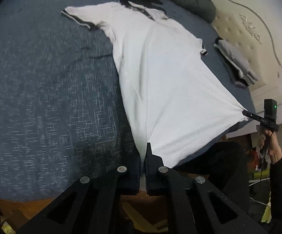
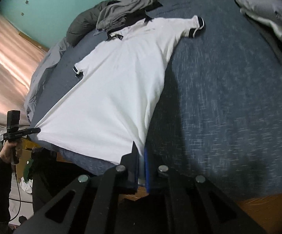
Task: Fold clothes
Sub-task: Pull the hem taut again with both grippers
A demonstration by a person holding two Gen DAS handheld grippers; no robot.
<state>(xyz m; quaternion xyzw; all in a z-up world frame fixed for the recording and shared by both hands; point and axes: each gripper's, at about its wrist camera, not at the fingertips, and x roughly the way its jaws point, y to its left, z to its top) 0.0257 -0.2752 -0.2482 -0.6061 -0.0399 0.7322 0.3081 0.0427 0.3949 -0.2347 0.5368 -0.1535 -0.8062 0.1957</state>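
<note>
A white polo shirt [image 1: 160, 74] with a dark collar and dark-trimmed sleeves lies stretched along the blue bed [image 1: 43, 97], collar at the far end. My left gripper [image 1: 143, 156] is shut on one bottom hem corner, the white cloth pinched between its pads. My right gripper [image 2: 141, 156] is shut on the other hem corner. Each gripper also shows in the other view: the right gripper [image 1: 245, 114] at the right edge, the left gripper [image 2: 37, 130] at the left edge. Between them the hem of the polo shirt [image 2: 117, 89] is pulled taut and lifted off the bed.
A crumpled grey garment [image 2: 125, 5] lies past the collar beside a dark bolster [image 1: 189, 2]. A stack of folded grey clothes [image 1: 236, 64] rests near the padded headboard [image 1: 258, 29]. The bed's wooden edge [image 2: 267, 200] and floor clutter lie below the grippers.
</note>
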